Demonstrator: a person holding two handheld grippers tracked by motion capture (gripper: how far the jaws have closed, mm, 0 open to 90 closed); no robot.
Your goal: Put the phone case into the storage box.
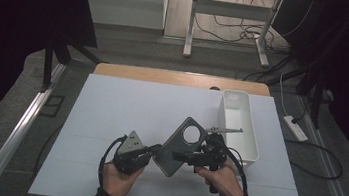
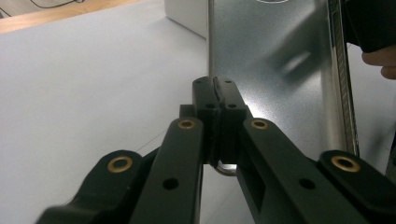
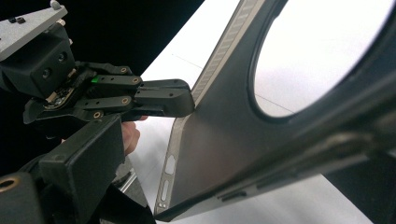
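A grey metal cover (image 1: 175, 148) with a round hole (image 1: 191, 134) is held tilted above the white mat between both grippers. My left gripper (image 1: 157, 152) is shut on the cover's lower left edge; in the left gripper view its jaws (image 2: 215, 91) pinch the thin edge of the cover (image 2: 275, 65). My right gripper (image 1: 180, 155) clamps the cover from the right side. In the right gripper view the cover (image 3: 219, 140) runs between its own blurred jaws, and the left gripper (image 3: 184, 100) bites the far edge.
A white rectangular bin (image 1: 256, 143) stands at the right of the white mat (image 1: 121, 106), just behind my right hand. The table's wooden edge (image 1: 180, 78) runs along the back. Cables and a desk frame lie on the floor beyond.
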